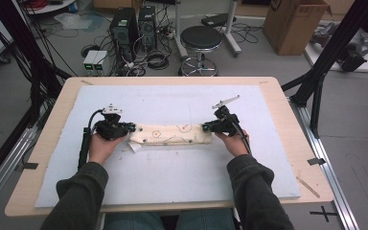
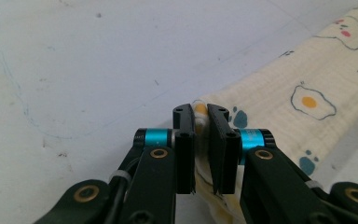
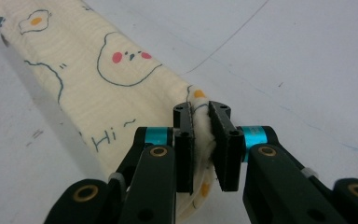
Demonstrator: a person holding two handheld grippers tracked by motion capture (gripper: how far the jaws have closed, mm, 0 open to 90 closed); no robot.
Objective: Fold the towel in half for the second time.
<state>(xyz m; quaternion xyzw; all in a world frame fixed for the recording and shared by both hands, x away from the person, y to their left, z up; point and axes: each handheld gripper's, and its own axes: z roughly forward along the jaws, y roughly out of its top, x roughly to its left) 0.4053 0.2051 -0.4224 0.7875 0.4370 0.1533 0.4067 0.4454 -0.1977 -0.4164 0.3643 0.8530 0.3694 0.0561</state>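
A: Left tool [image 1: 130, 128]?

B: Pinched narrow on one end of the cream cloth [image 1: 170, 135]. In the left gripper view [image 2: 201, 120], black pads closed on a bunched corner of fabric, cloth [image 2: 279, 107] running away up and to the right.

A: And the right tool [image 1: 205, 127]?

B: Same at the opposite end. In the right gripper view [image 3: 202, 115], jaws nearly together with a thick fold squeezed between, cloth [image 3: 102, 79] trailing off to the upper left.

A: Where on the bench [image 1: 287, 103]?

B: Folded into a long narrow band, stretched between the two tools across the middle of the pale blue mat [image 1: 172, 177], lying on it or just above; hard to tell from the high view. Left hand [image 1: 101, 147] and right hand [image 1: 234, 143] behind the tools, dark sleeves in from the near edge.

A: Print on the cloth?

B: Fried eggs, blue paw marks, a bear face with pink cheeks, "Hi" in blue script.

A: Anything else on the bench?

B: A thin wooden stick [image 1: 308, 187] near the right front corner, well apart from the cloth. Faint pen lines drawn on the mat.

A: Beyond the bench?

B: A round black stool [image 1: 201, 39], two computer towers [image 1: 133, 26], a cardboard box [image 1: 294, 24], tangled cables on the floor.
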